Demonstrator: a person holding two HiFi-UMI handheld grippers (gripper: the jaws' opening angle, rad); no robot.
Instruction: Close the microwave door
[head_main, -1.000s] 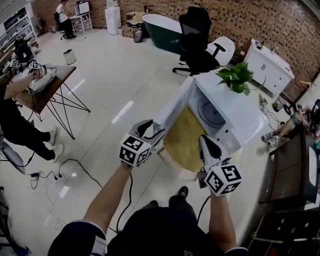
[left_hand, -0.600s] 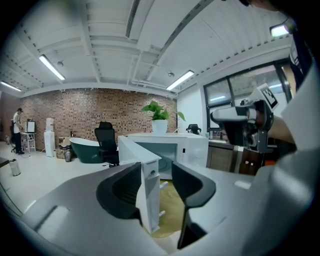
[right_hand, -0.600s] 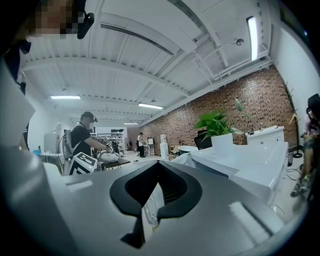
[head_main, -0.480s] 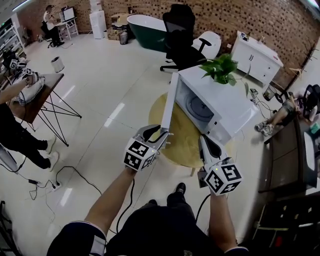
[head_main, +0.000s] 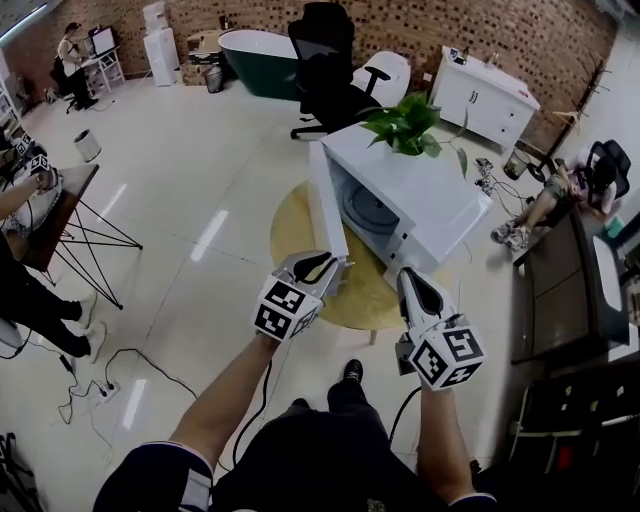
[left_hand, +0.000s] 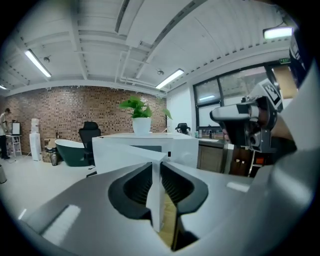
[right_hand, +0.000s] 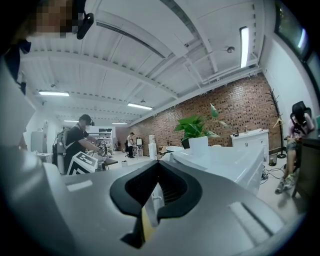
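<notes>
Since a second ago the microwave door (head_main: 328, 205) has swung from wide open to roughly half shut, standing at 9 o'clock of the microwave (head_main: 430, 185). Left gripper (head_main: 335, 268), at the door's 6 o'clock: jaws closing on its free edge. Right gripper (head_main: 410, 280): jaws pressed together, empty.

Head view steeply down, gripper views level, sharing microwave door (head_main: 328, 205)

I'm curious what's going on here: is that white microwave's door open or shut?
Open. The door stands swung out from the microwave, and the round turntable inside is in plain sight.
</notes>
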